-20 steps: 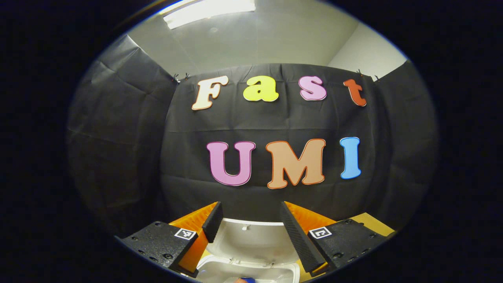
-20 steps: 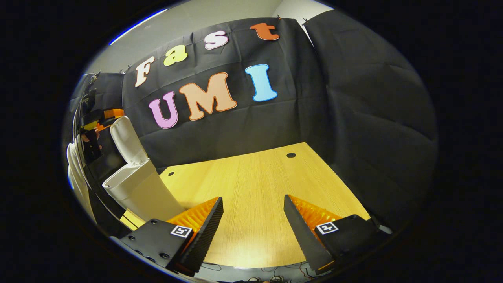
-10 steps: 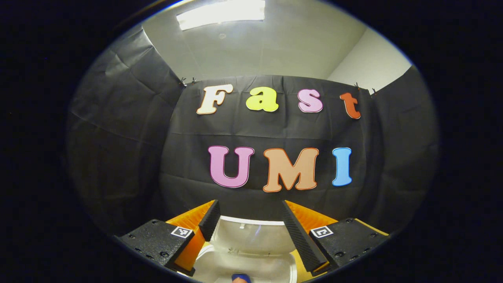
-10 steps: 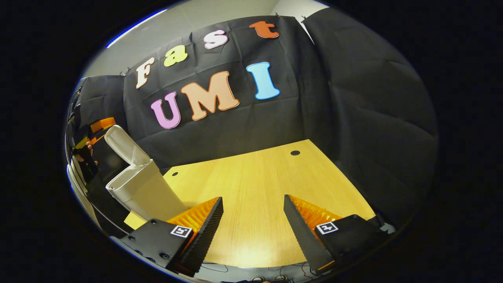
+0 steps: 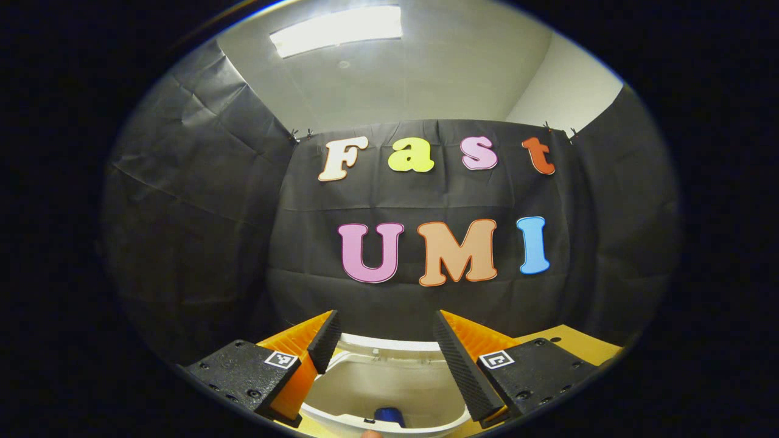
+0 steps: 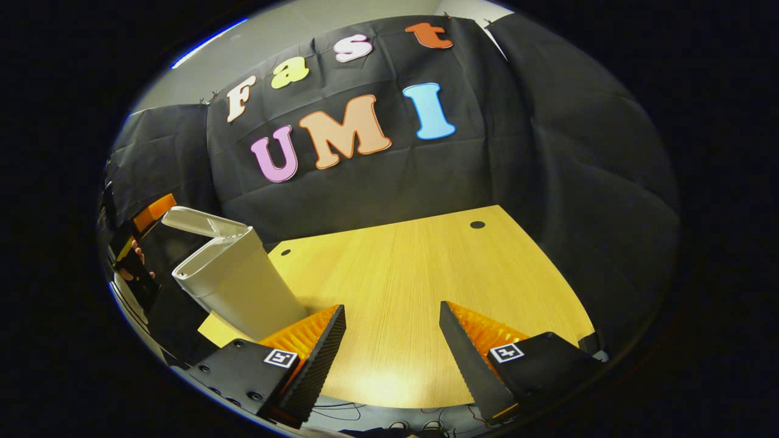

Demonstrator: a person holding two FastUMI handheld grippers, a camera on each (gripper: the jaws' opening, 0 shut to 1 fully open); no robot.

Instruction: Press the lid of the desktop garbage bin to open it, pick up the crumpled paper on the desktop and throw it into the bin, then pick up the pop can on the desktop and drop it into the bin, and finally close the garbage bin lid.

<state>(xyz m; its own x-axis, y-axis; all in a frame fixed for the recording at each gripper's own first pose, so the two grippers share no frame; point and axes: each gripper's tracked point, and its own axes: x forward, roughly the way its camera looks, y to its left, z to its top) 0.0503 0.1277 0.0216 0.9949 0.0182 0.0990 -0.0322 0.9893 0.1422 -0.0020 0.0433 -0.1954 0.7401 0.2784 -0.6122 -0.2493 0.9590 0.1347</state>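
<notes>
Two grippers, both spread wide, grasping nothing.
Bin [image 6: 237,286] at desk's [image 6: 420,286] left edge, lid [image 6: 198,220] half lowered; can [image 5: 389,416] inside; left gripper [image 5: 382,353] above, right gripper [image 6: 389,350] idle; closing judged unfinished.

This is a recording booth set up inside an ordinary office-like room, not a lived-in home. Black cloth [image 5: 201,201] hangs as the walls on three sides, creased and pinned at its upper corners with small clips [image 5: 301,134]. Above the cloth a plain white ceiling [image 5: 414,73] carries a long rectangular light panel [image 5: 336,29] (the flat sort common in offices). A pale wood-grain tabletop [image 6: 420,292] with round cable holes [image 6: 477,224] stands against the far cloth, and loose wires [image 6: 389,420] run below its near edge. A white lidded desktop bin [image 6: 237,280] stands at its left end.
</notes>
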